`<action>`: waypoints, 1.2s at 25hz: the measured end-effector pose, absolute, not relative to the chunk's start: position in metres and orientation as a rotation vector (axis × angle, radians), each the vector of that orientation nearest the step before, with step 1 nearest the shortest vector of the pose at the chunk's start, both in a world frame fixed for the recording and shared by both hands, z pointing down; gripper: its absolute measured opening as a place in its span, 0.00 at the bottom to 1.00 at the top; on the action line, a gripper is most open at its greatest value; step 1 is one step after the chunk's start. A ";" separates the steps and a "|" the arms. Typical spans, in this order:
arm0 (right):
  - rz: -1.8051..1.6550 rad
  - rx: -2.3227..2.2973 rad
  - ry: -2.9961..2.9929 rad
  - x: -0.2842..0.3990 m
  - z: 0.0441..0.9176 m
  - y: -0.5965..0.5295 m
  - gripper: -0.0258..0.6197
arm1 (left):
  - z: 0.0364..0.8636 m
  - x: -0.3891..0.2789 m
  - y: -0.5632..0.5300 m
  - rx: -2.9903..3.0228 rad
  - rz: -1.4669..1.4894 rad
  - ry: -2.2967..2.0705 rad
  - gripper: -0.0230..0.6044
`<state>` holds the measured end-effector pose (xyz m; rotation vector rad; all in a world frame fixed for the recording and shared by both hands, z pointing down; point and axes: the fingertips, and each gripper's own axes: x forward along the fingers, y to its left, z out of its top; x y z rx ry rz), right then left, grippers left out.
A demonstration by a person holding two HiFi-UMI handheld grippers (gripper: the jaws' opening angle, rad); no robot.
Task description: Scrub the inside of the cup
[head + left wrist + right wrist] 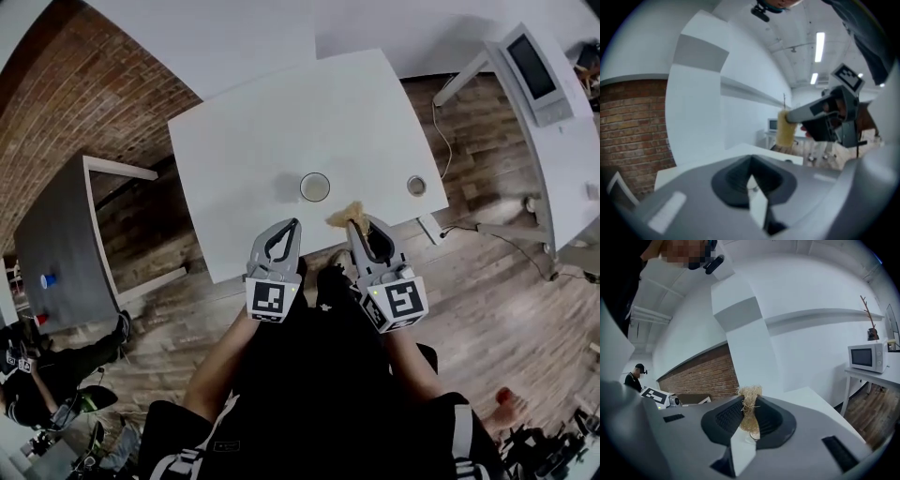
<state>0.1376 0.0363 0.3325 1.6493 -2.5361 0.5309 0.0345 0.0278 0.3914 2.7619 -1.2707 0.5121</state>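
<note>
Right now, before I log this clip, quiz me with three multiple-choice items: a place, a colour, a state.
1. The cup stands: A on the white table; B on the floor; C on a chair.
2. The scrubber is: A blue; B straw-coloured; C black.
3. The left tongs are: A shut, empty; B wide open; C shut on the cup.
Answers: A, it sits near the table's front edge; B, pale fibres show in the right tongs; A, tips meet with nothing between.
</note>
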 end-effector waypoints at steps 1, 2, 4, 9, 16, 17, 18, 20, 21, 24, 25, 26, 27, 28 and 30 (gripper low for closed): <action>0.528 1.633 -2.537 0.133 0.337 0.032 0.13 | 0.398 0.033 0.025 2.756 0.528 -1.250 0.04; 0.524 1.620 -2.536 0.129 0.340 0.028 0.13 | 0.406 0.032 0.024 2.754 0.547 -1.226 0.04; 0.513 1.606 -2.524 0.122 0.346 0.019 0.13 | 0.420 0.031 0.020 2.761 0.586 -1.185 0.04; 0.509 1.606 -2.460 0.114 0.368 -0.002 0.13 | 0.462 0.034 0.010 2.751 0.675 -1.031 0.16; 0.541 1.569 -2.430 0.106 0.410 -0.029 0.13 | 0.521 0.037 -0.011 2.719 0.792 -0.921 0.22; 0.541 1.565 -2.419 0.107 0.416 -0.031 0.13 | 0.529 0.038 -0.012 2.714 0.812 -0.903 0.23; 0.539 1.562 -2.403 0.107 0.422 -0.033 0.13 | 0.536 0.039 -0.014 2.708 0.831 -0.882 0.24; 0.539 1.557 -2.373 0.107 0.432 -0.039 0.13 | 0.548 0.041 -0.016 2.704 0.855 -0.844 0.25; 0.542 1.549 -2.363 0.106 0.438 -0.042 0.13 | 0.552 0.043 -0.018 2.708 0.863 -0.831 0.25; 0.549 1.509 -2.340 0.102 0.453 -0.048 0.13 | 0.559 0.048 -0.022 2.714 0.879 -0.823 0.24; 0.553 1.496 -2.332 0.101 0.458 -0.049 0.13 | 0.561 0.049 -0.022 2.711 0.882 -0.827 0.23; 0.557 1.485 -2.327 0.099 0.463 -0.050 0.13 | 0.562 0.049 -0.022 2.711 0.884 -0.830 0.19; 0.561 1.476 -2.326 0.098 0.467 -0.051 0.13 | 0.563 0.050 -0.022 2.714 0.887 -0.831 0.19; 0.566 1.468 -2.327 0.096 0.472 -0.053 0.13 | 0.564 0.050 -0.022 2.720 0.892 -0.831 0.17; 0.577 1.446 -2.323 0.091 0.480 -0.056 0.13 | 0.564 0.049 -0.021 2.730 0.904 -0.832 0.16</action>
